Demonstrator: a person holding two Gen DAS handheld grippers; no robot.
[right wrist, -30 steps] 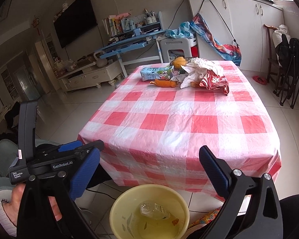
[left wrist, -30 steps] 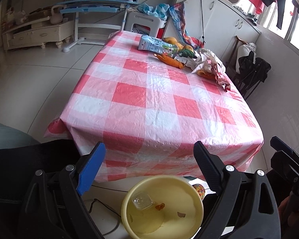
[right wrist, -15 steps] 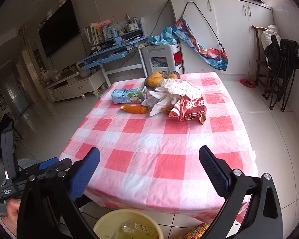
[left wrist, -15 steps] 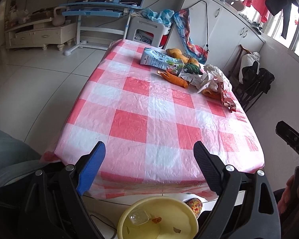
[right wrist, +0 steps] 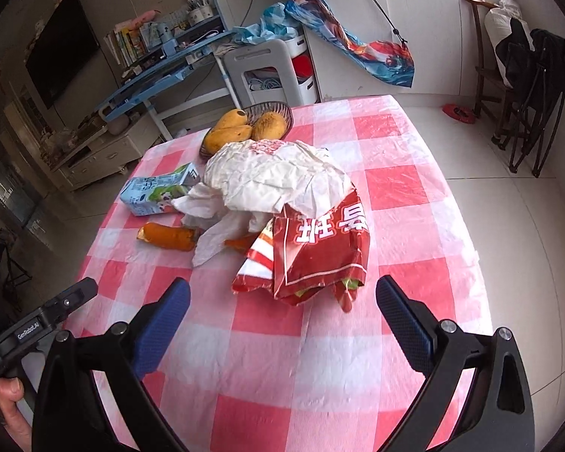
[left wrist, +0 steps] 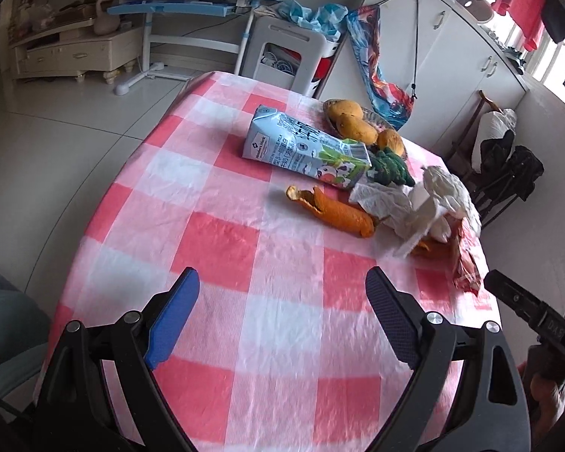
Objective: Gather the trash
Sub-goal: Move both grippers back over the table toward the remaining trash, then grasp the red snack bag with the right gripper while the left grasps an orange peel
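Right wrist view alone shows red wrapper [right wrist: 320, 256] face — both claws [left wrist: 282, 301] [right wrist: 282, 309] gaping, empty.

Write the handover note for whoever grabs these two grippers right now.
Left gripper: open, empty, over the near part of the checked table.
Right gripper: open, empty, just short of the red snack bag.
Trash sits in one cluster at the far side: milk carton, orange peel, crumpled white paper, the red bag. Mangoes in the wire basket are probably not trash.
Done: nothing picked up from this pile yet.
Left: grab each piece and bin it; no bin shows in these views.
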